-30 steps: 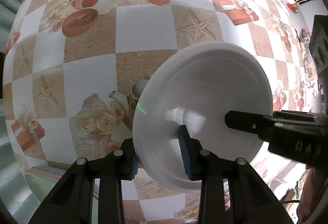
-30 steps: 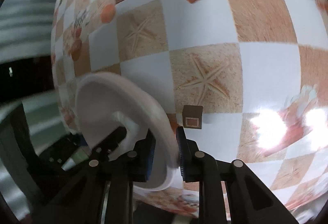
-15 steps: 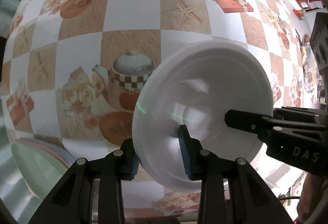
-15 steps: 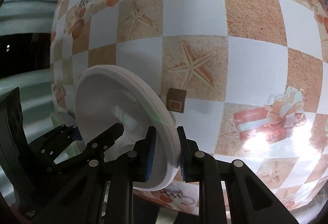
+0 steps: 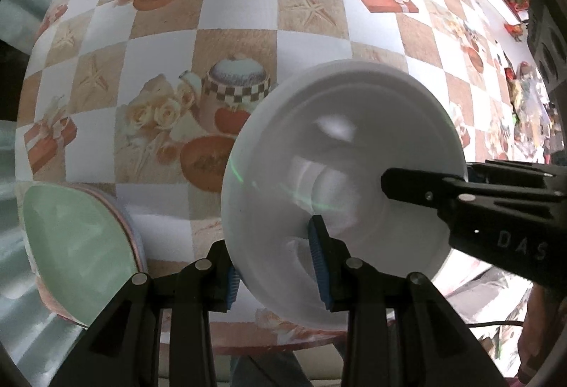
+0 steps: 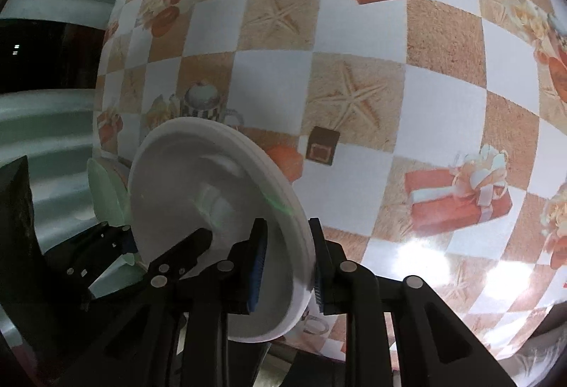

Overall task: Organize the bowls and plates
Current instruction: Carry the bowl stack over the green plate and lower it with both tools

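White bowl (image 5: 340, 188) held tilted above checkered table (image 5: 170, 29), left claw (image 5: 276, 266) and right claw (image 6: 285, 266) each clamping its rim. Green dish (image 5: 74, 245), possibly plate, waits near table edge; stacking unfinished.

White plate (image 5: 354, 146); pale green, seemingly pink-rimmed bowl (image 5: 74, 245); tan-and-white chequered tablecloth (image 5: 241, 15).
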A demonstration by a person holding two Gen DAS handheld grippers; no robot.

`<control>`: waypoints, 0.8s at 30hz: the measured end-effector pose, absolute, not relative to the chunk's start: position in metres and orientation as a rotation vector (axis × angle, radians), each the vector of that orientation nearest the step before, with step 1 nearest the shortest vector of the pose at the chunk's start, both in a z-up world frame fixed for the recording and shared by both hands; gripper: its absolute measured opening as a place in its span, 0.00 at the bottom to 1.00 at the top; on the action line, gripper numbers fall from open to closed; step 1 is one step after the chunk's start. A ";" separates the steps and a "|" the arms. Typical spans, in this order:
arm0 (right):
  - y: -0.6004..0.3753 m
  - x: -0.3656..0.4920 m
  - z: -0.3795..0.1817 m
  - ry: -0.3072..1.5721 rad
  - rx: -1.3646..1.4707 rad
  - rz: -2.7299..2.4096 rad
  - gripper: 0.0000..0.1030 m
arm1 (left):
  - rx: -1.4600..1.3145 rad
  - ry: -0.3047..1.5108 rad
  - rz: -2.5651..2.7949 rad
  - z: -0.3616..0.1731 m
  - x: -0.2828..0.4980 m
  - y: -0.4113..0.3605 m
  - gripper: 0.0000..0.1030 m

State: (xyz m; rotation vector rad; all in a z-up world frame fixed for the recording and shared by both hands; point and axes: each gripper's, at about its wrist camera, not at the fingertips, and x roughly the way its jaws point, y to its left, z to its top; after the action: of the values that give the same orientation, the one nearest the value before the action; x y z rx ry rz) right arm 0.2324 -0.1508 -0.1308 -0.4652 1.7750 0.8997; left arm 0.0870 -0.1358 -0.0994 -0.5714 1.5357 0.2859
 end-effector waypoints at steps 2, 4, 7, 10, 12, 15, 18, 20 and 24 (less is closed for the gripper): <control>-0.151 0.222 -0.128 1.771 -0.466 0.886 0.25 | -0.570 1.532 0.281 -0.092 0.070 -0.136 0.36; -0.148 0.210 -0.124 1.759 -0.481 0.882 0.25 | -0.560 1.527 0.281 -0.088 0.063 -0.135 0.36; -0.145 0.196 -0.117 1.751 -0.484 0.877 0.25 | -0.548 1.518 0.274 -0.082 0.050 -0.133 0.36; -0.142 0.187 -0.111 1.747 -0.474 0.870 0.25 | -0.539 1.507 0.269 -0.076 0.040 -0.130 0.36; -0.141 0.182 -0.107 1.739 -0.476 0.867 0.25 | -0.535 1.499 0.263 -0.071 0.034 -0.130 0.36; -0.137 0.175 -0.100 1.727 -0.471 0.863 0.25 | -0.533 1.483 0.259 -0.067 0.029 -0.123 0.36; -0.136 0.170 -0.094 1.716 -0.473 0.871 0.25 | -0.523 1.467 0.261 -0.063 0.024 -0.117 0.36; -0.134 0.165 -0.089 1.706 -0.481 0.881 0.25 | -0.525 1.458 0.268 -0.060 0.018 -0.113 0.36; -0.127 0.153 -0.080 1.688 -0.499 0.911 0.25 | -0.540 1.438 0.298 -0.055 0.005 -0.103 0.36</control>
State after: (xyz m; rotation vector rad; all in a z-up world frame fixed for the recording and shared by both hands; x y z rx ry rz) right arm 0.1529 -0.1268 -0.0804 -0.4991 1.6876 0.9108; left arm 0.0050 -0.1026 -0.0555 -0.5404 1.4375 0.2981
